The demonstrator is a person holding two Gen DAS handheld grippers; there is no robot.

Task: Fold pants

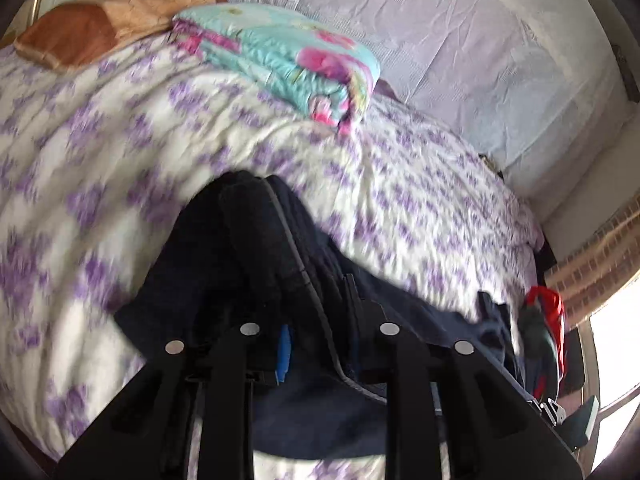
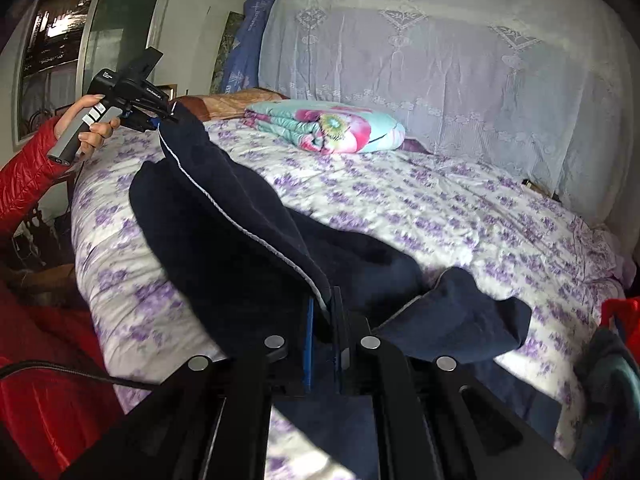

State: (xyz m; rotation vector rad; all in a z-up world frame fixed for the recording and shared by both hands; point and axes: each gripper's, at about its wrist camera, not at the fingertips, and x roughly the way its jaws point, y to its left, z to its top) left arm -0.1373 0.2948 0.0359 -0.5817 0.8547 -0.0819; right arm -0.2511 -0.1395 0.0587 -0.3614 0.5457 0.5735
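Both grippers are clamped on the navy pants (image 2: pixel 248 232), which hang stretched between them above the purple-flowered bedspread (image 2: pixel 460 216). The left gripper (image 2: pixel 162 118) pinches one end, the right gripper (image 2: pixel 324 312) the other. A folded floral quilt (image 2: pixel 328 128) lies well beyond the right gripper.

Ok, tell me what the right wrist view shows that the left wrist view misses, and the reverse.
Only the right wrist view shows the person's hand in a red sleeve holding the left hand-held gripper, clamped on the pants' far edge, plus a window. Only the left wrist view shows the brick wall. Both show the dark pants, the purple-flowered bedspread, the folded floral quilt and the lace headboard cover.
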